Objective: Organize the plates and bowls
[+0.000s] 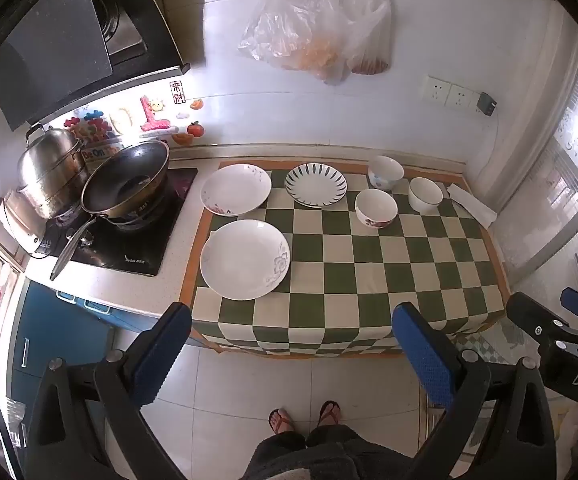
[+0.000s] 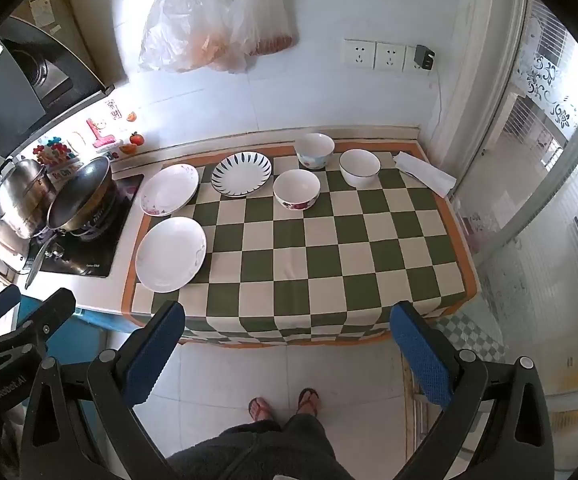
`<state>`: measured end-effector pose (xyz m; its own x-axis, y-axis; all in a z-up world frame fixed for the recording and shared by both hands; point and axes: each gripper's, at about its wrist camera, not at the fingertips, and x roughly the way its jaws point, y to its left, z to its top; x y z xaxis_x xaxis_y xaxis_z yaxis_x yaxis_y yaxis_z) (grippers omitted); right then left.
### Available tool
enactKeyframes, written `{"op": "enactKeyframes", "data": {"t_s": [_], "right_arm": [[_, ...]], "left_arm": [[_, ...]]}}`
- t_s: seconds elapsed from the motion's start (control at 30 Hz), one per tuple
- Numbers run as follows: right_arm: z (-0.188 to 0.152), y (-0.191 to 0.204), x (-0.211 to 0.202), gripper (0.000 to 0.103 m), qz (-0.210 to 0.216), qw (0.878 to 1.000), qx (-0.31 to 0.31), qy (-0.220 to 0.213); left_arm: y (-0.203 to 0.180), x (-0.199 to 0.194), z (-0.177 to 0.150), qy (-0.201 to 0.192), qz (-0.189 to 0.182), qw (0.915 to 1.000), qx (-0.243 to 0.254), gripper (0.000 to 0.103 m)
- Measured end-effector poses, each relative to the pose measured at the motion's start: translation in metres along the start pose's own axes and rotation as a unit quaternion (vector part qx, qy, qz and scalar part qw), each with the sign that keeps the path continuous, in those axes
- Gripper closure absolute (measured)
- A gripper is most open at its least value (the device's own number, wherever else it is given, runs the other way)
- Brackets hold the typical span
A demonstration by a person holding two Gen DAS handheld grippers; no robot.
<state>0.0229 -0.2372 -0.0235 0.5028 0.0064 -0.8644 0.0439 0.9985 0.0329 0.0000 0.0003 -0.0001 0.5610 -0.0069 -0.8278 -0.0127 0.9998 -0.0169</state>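
Observation:
On a green-and-cream checked cloth [image 1: 369, 264] [image 2: 329, 248] lie three plates: a near white plate [image 1: 245, 265] [image 2: 171, 254], a far flowered plate [image 1: 236, 189] [image 2: 169, 189], and a blue-striped plate [image 1: 315, 185] [image 2: 242, 174]. Three bowls stand to their right: a flower-patterned bowl [image 1: 376, 208] [image 2: 296, 189], a taller back bowl [image 1: 385, 172] [image 2: 315, 150], and a dark-rimmed white bowl [image 1: 425, 195] [image 2: 359, 167]. My left gripper [image 1: 291, 344] and right gripper [image 2: 287, 340] hang open above the floor, short of the counter's front edge, with nothing between their fingers.
A wok [image 1: 127, 184] and a steel pot [image 1: 51, 172] sit on the stove at left. A folded white cloth [image 1: 472, 204] [image 2: 425, 172] lies at the far right. Plastic bags [image 1: 321, 28] hang on the wall. A person's sandalled feet [image 2: 285, 402] stand below.

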Motion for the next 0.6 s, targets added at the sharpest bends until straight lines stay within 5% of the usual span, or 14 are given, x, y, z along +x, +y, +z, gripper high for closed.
{"op": "enactKeyframes", "data": {"t_s": [0.6], "right_arm": [[0.0012, -0.0001, -0.0015, 0.0, 0.0, 1.0, -0.001, -0.005]], "left_arm": [[-0.0023, -0.0026, 0.0036, -0.008, 0.004, 1.0, 0.002, 0.0]]}}
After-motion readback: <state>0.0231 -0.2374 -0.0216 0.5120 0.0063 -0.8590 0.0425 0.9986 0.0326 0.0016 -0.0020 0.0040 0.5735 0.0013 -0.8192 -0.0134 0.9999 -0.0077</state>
